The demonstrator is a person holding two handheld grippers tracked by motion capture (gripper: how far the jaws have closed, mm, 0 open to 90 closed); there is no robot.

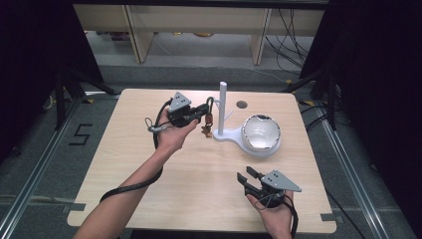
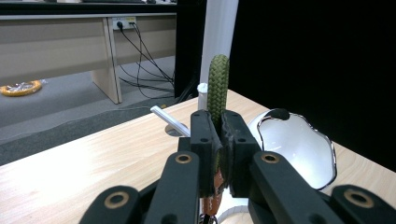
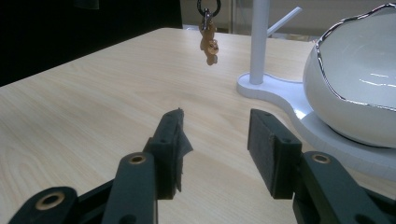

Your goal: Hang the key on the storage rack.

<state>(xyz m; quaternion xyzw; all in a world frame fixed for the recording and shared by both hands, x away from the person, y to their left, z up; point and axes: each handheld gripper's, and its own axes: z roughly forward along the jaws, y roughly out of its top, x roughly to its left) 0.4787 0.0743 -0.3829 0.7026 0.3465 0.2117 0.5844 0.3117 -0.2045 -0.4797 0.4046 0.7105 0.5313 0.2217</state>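
My left gripper (image 1: 201, 113) is shut on a keychain's green braided loop (image 2: 218, 86), just left of the white stand's pole (image 1: 222, 107). Under the jaws, above the table, hang a dark ring and a small orange-brown charm (image 1: 206, 129). In the left gripper view the loop sticks up between the pads, with the pole (image 2: 218, 37) right behind it and a slanted white peg (image 2: 169, 120) to its left. My right gripper (image 1: 247, 175) stands open over the table's front right, with nothing between its fingers. The right gripper view (image 3: 217, 140) looks toward the charm (image 3: 209, 42) and the pole (image 3: 259, 42).
A glossy white bowl (image 1: 261, 133) with a wavy silver rim sits on the stand's base (image 1: 234, 138), right of the pole. A round hole (image 1: 242, 104) lies in the wooden table (image 1: 149, 169) behind the stand. Desk legs and cables are on the floor beyond.
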